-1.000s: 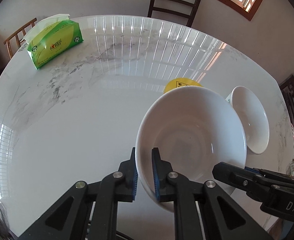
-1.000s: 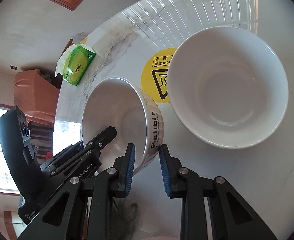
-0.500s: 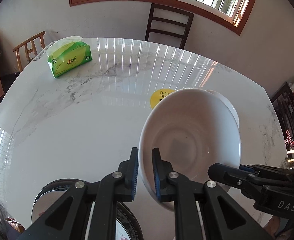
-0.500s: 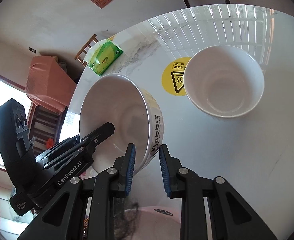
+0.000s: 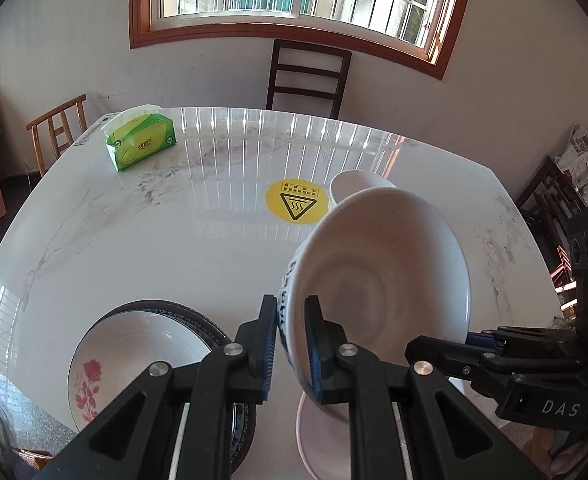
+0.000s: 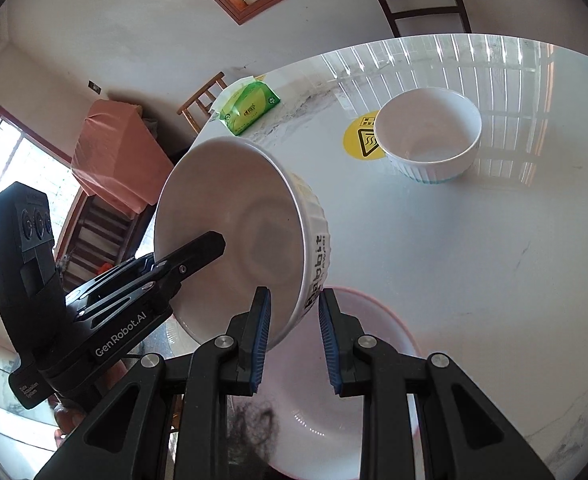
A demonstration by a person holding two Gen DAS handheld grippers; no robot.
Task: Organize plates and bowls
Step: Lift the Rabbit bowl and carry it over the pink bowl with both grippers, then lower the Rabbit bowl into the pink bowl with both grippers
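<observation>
My left gripper [image 5: 292, 344] is shut on the rim of a white ribbed bowl [image 5: 377, 292] with black lettering and holds it tilted above the table. The same bowl [image 6: 238, 236] shows in the right wrist view. My right gripper [image 6: 294, 336] has one finger inside the rim and one outside, with a gap on the outer side. Under the bowl lies a pink-rimmed white plate [image 6: 345, 400], also seen in the left wrist view [image 5: 313, 432]. A second white bowl [image 6: 429, 140] stands by the yellow sticker [image 5: 297, 201]. A rose-patterned bowl [image 5: 134, 352] sits on a dark-rimmed plate [image 5: 214, 328].
A green tissue pack [image 5: 142, 142] lies at the far left of the white marble table [image 5: 134, 240]. Chairs [image 5: 305, 76] stand beyond the far edge. The table's near edge runs just below the plates.
The held bowl has been carried back from beside the second bowl toward the near edge, now over the pink-rimmed plate. The rose bowl and plates have come into view.
</observation>
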